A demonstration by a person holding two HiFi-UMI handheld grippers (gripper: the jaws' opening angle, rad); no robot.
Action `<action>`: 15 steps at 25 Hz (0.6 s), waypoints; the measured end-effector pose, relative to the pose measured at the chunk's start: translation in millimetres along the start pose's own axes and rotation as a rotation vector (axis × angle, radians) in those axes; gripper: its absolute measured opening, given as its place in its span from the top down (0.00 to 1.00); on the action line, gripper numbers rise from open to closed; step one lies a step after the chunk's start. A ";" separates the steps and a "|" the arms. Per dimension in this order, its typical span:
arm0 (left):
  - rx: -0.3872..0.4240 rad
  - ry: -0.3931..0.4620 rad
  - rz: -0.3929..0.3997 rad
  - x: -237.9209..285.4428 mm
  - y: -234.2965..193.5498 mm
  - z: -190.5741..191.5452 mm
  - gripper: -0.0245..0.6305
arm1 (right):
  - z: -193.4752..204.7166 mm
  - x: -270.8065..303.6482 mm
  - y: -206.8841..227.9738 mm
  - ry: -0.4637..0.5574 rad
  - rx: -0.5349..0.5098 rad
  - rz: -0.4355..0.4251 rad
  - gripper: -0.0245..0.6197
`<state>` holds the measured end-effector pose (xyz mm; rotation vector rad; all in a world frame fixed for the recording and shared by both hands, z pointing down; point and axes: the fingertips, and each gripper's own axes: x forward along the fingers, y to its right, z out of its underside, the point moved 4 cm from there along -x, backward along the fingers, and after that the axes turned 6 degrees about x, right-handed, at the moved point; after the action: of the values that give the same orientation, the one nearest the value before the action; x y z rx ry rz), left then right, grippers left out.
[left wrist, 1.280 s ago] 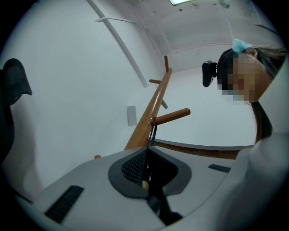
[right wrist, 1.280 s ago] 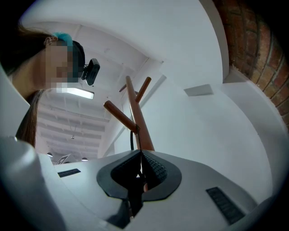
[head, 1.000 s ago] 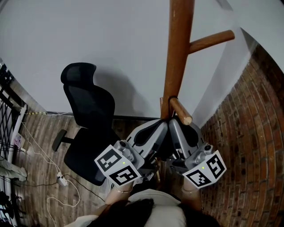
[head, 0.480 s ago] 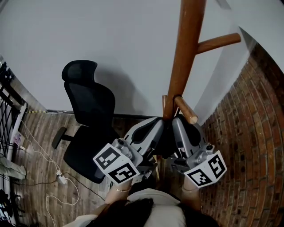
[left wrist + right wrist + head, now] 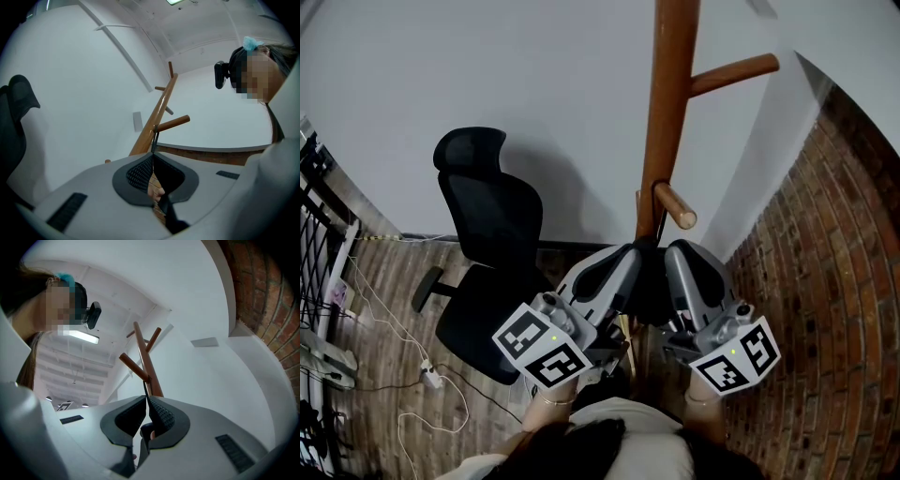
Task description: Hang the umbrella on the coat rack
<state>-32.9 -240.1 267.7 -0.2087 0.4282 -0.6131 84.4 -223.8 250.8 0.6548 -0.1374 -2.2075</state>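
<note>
Now I am pinching the thin strap (image 5: 154, 140) with left claw (image 5: 152, 152) and right claw (image 5: 146, 399) both closed on it. It is rising straight to the lower peg (image 5: 675, 204) of the coat rack (image 5: 670, 103) (seemingly looped over it); the umbrella (image 5: 649, 291) is hanging between the claws, mostly hidden.

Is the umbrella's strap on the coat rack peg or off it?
On: the strap is looped around the base of the peg.
</note>
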 end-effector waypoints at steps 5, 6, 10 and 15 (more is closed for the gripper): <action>0.024 0.006 -0.024 -6.1 9.5 0.2 0.94 | -1.4 -9.6 -3.5 -0.004 0.002 -0.003 0.90; 0.029 0.008 -0.030 -7.6 12.1 0.0 0.94 | -1.9 -11.8 -4.6 -0.005 0.001 -0.004 0.90; 0.050 0.014 -0.048 -15.8 24.3 -0.3 0.94 | -3.8 -22.1 -10.8 -0.007 0.005 -0.014 0.90; 0.071 0.011 -0.065 -27.1 39.9 0.8 0.94 | -7.5 -34.1 -21.0 -0.001 0.012 -0.030 0.90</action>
<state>-32.1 -191.9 264.7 -0.1521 0.4111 -0.6924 92.1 -183.8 251.9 0.6666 -0.1423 -2.2368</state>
